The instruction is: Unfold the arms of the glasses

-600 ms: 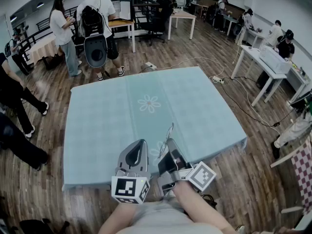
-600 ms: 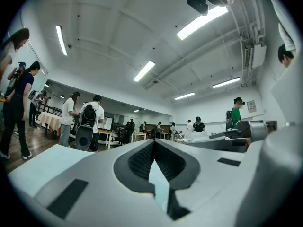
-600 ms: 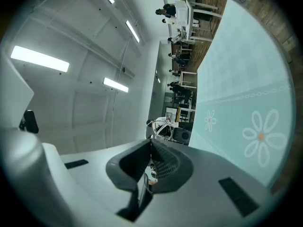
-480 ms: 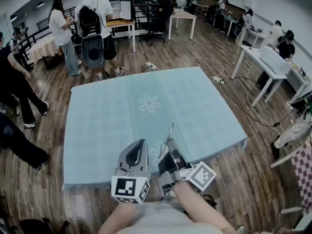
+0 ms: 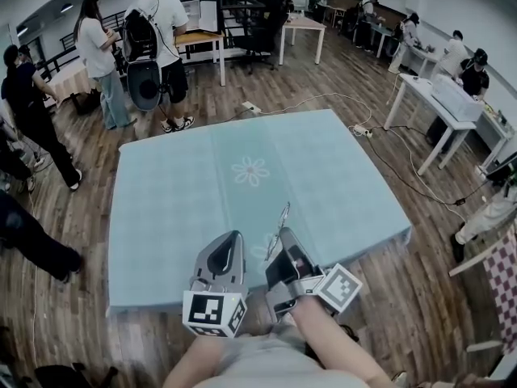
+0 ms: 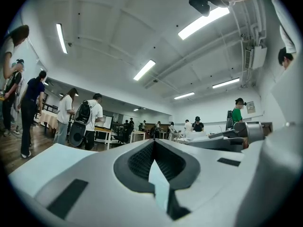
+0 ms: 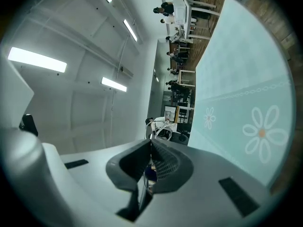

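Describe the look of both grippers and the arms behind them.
The left gripper has a light grey moulded shell and dark ribbed pads. The right gripper is the same build. Each carries a white cube with black square markers at its rear. No cables show. The arms are bare below a light grey top.

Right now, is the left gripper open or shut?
Shut and empty. In its own view the left gripper has its jaws meeting at the tips, with nothing held between them.

Bright even light from ceiling strips (image 6: 144, 70); heavy fisheye distortion, dark vignetted corners.
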Available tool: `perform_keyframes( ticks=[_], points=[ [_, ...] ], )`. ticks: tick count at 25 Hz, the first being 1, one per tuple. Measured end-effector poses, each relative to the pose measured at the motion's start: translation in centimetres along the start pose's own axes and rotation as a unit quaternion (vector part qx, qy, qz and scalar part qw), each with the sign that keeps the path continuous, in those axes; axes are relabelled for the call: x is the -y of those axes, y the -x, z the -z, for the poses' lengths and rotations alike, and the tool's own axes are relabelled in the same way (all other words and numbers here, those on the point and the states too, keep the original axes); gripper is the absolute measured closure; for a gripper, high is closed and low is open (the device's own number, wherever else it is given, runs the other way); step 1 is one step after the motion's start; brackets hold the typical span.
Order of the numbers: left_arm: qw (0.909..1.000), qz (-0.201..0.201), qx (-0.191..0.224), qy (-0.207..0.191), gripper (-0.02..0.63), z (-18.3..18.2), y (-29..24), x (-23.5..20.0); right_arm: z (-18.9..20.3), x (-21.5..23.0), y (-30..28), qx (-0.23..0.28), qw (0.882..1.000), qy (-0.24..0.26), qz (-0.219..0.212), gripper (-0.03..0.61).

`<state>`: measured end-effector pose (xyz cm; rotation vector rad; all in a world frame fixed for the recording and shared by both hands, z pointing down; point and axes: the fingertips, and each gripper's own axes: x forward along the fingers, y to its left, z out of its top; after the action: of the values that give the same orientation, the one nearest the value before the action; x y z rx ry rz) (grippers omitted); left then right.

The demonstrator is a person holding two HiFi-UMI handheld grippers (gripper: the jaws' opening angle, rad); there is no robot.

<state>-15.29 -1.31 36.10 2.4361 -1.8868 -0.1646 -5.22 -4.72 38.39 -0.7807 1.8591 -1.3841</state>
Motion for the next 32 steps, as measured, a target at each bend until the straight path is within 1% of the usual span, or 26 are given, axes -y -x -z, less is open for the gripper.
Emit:
perform_keyframes(
  ticks=[4,10,15,21,25,28,32],
  points=[
    [0.9999,0.012,-0.002,0.006,0.607,0.4,0.0,0.1,-0.4,-0.1,-0.4,-0.009,1.000,0.011,-0.001,0.566],
    [0.9999,-0.001,-0.004,0.014,0.607,0.7,-3.0,1.5,-3.8,-0.1,-1.6,-0.035,0.999,0.016,-0.008,0.566],
    [0.9999,-0.011,0.002,0.007,0.607,0.6,-5.3,2.4,-5.9,1.2,-3.4,-0.079,0.997,0.011,-0.010,0.566],
    [0.9992,-0.039,0.008,0.007,0.607,1.4,-8.3,2.8,-8.0,3.1,-5.0,-0.140,0.990,0.015,-0.017,0.566],
    [0.9989,-0.044,0.011,0.006,0.607,1.4,-10.7,3.4,-9.6,3.9,-6.1,-0.166,0.986,0.010,-0.015,0.566],
    [0.9991,-0.041,0.012,0.006,0.607,1.8,-12.2,4.0,-10.8,4.7,-6.6,-0.178,0.984,0.004,-0.013,0.566],
    [0.9999,-0.012,0.011,0.000,0.607,1.9,-13.6,5.2,-12.0,5.2,-6.8,-0.188,0.982,0.002,-0.013,0.566]
  ],
)
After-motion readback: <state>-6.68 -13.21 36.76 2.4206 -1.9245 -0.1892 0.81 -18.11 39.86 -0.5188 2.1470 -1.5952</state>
